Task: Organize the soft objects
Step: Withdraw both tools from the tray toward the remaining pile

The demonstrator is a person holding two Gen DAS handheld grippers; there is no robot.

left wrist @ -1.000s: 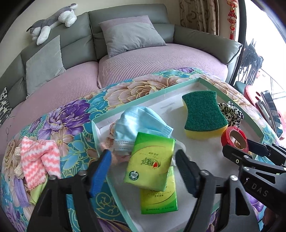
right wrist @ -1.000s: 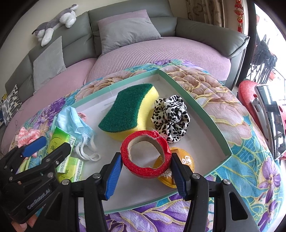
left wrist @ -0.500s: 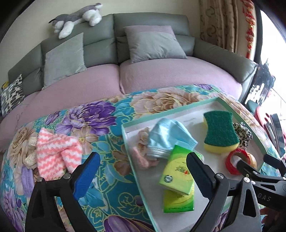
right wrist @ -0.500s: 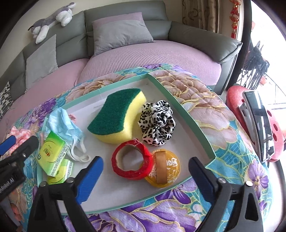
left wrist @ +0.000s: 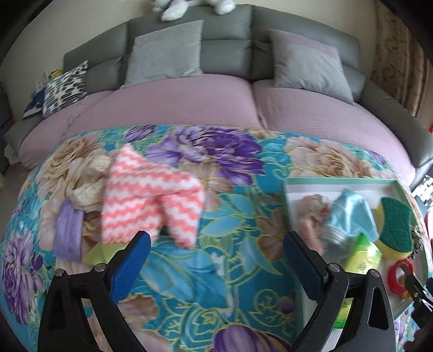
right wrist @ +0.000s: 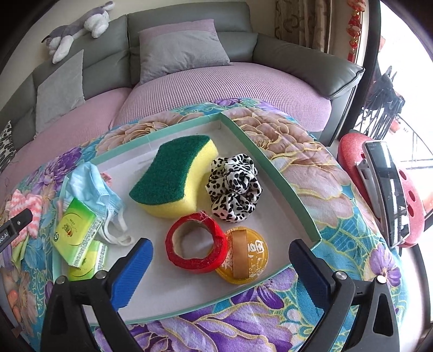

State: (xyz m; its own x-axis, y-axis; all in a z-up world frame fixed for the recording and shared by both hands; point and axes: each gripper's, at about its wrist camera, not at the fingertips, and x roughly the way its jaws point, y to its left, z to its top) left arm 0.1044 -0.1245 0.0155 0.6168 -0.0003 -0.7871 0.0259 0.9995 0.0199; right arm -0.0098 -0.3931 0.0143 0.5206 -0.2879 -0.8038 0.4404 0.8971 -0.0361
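Sponge (right wrist: 173,178) in tray (right wrist: 297,200), scrunchie (right wrist: 234,186) right.

Counting two green tissue packs (right wrist: 74,234), one sponge (right wrist: 173,177), one scrunchie (right wrist: 234,186), one tape roll (right wrist: 196,242), one mask (right wrist: 93,189), one gold puff (right wrist: 243,256), one striped cloth (left wrist: 147,196).

Bare floral blanket (left wrist: 216,270) lies between pink cloth (left wrist: 151,200) and crowded tray (left wrist: 338,181).

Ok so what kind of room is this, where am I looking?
Most likely a home living room: a grey sofa with cushions, a plush toy dog on its backrest, and a floral blanket spread in front holding a tray of household bits.
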